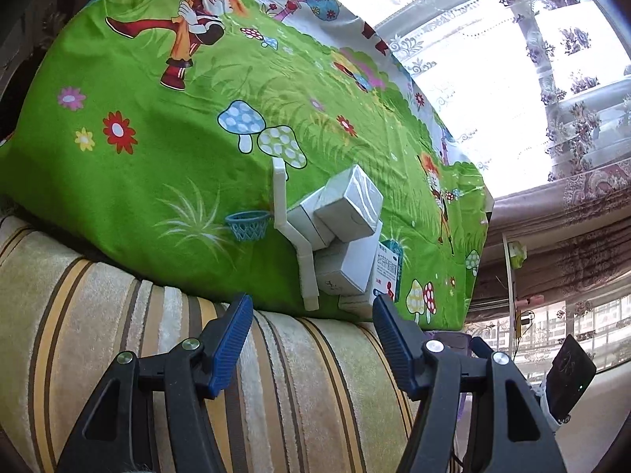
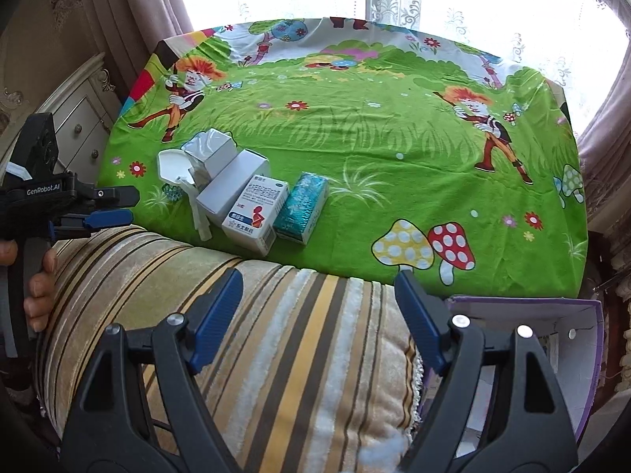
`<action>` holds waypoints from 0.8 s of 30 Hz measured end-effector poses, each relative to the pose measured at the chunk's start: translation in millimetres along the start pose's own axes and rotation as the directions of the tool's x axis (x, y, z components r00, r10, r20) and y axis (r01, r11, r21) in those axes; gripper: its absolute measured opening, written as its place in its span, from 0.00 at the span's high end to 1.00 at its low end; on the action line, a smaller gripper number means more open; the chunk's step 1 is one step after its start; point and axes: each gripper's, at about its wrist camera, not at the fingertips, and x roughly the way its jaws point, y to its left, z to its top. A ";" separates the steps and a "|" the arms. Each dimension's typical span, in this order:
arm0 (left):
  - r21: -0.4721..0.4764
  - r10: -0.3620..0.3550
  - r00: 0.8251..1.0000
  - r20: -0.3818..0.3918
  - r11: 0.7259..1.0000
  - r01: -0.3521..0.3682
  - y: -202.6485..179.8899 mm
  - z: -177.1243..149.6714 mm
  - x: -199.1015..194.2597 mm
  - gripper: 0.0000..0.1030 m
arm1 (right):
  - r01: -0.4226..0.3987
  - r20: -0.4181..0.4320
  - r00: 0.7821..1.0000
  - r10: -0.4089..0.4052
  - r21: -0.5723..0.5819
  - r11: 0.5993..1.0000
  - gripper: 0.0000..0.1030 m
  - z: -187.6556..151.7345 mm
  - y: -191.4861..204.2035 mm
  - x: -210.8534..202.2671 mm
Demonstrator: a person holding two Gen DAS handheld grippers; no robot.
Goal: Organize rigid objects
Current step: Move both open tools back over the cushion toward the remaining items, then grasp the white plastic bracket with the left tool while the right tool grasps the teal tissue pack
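Both grippers hover empty over a striped cushion (image 1: 130,315), jaws apart.
Left wrist view: left gripper (image 1: 313,311) faces white boxes (image 1: 349,205) and a toy hoop (image 1: 249,225) on the green cloth (image 1: 138,157). Right wrist view: right gripper (image 2: 318,291) gapes; medicine box (image 2: 256,213) and teal box (image 2: 301,207) lie beyond the cushion.

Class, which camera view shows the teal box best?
The right wrist view: the teal box lies fully visible beside the medicine box. In the left wrist view, only a teal sliver peeks out behind white boxes.
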 end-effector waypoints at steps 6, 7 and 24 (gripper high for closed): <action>-0.102 -0.003 1.000 -0.027 0.995 0.000 10.3 24.8 10.5 0.38 | -0.046 -0.036 0.998 0.047 0.020 0.999 0.21 12.0 13.1 22.5; -0.131 -0.017 0.999 -0.033 0.991 0.013 12.5 26.8 14.2 0.38 | -0.049 -0.041 0.998 0.050 0.025 0.998 0.21 14.1 14.3 26.1; -0.274 -0.025 0.999 0.037 0.961 0.034 36.6 43.0 35.2 0.57 | -0.023 -0.093 0.995 0.024 0.006 1.000 0.21 33.7 33.6 69.5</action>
